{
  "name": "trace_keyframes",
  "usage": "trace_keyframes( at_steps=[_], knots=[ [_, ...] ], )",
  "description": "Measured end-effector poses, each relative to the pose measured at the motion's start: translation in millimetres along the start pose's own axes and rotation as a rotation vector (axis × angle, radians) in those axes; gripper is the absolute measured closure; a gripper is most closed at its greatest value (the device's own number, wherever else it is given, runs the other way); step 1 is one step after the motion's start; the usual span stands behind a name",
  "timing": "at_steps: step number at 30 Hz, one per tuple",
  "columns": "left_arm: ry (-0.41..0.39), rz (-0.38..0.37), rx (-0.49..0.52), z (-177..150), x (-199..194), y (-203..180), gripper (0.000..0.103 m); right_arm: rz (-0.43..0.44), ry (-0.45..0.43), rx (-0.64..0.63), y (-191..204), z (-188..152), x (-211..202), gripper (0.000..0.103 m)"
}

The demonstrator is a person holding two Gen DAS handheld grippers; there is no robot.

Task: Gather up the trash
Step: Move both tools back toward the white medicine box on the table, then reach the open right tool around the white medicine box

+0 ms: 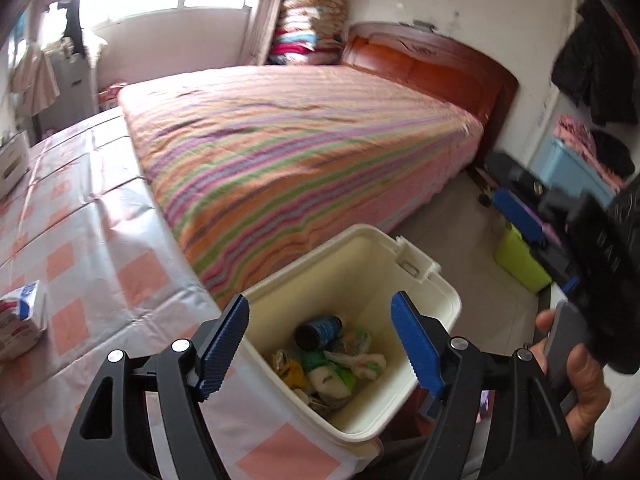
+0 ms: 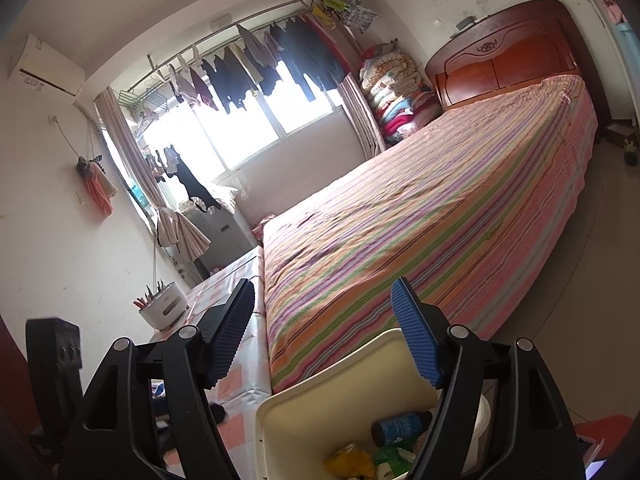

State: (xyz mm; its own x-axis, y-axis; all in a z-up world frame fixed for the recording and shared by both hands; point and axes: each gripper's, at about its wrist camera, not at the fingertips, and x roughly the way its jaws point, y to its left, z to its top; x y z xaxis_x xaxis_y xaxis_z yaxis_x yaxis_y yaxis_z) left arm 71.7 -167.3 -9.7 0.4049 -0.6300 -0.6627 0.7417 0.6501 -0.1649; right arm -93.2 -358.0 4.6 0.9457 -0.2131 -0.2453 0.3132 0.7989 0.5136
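Left gripper (image 1: 320,340) spread wide, nothing between the blue pads, poised over the open mouth of the cream bin (image 1: 436,322). Right gripper (image 2: 323,334) likewise spread and empty, aimed across the bin's near rim toward the striped bed (image 2: 440,208). Trash already inside the bin: dark bottle (image 1: 318,332) with blue label, yellow wrapper (image 1: 290,370), green-and-white packets (image 1: 340,368), piled on the bottom. Bin standing at the table's right edge, tucked against the checked tablecloth (image 1: 104,264), near the bed's foot corner. Drop step judged just done; jaws free for another pickup. Remaining candidate: white-and-blue carton (image 1: 24,326) near the table's left edge, well apart from the bin. Next move likely calls for a swing left, a lowered approach, jaws straddling the carton before closing. White pen holder (image 2: 164,310) farther along the table probably not trash.
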Motion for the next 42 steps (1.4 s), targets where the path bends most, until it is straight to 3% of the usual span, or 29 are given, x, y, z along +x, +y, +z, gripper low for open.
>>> trace_keyframes(
  at_steps=[8, 19, 27, 33, 38, 42],
  knots=[
    [-0.106, 0.113, -0.098, -0.4, -43.0, 60.3, 0.032, 0.089, 0.051, -0.080, 50.4, -16.1, 17.8, 0.027],
    [-0.163, 0.261, -0.232, -19.8, -107.0, 170.2, 0.031, 0.282, 0.186, -0.237, 148.3, -64.1, 51.3, 0.022],
    [-0.220, 0.302, -0.363, -30.4, -138.4, 216.9, 0.031, 0.378, 0.263, -0.190, 177.1, -81.1, 60.5, 0.020],
    [-0.259, 0.304, -0.401, -30.0, -158.7, 230.2, 0.031, 0.438, 0.312, -0.292, 192.2, -86.0, 61.3, 0.014],
    [-0.262, 0.318, -0.410, -39.1, -180.1, 254.4, 0.031, 0.617, 0.458, -0.436, 218.8, -98.1, 85.1, 0.012],
    [-0.250, 0.335, -0.441, -53.5, -194.4, 281.1, 0.031, 0.748, 0.565, -0.681, 259.5, -122.0, 100.9, 0.009]
  ],
)
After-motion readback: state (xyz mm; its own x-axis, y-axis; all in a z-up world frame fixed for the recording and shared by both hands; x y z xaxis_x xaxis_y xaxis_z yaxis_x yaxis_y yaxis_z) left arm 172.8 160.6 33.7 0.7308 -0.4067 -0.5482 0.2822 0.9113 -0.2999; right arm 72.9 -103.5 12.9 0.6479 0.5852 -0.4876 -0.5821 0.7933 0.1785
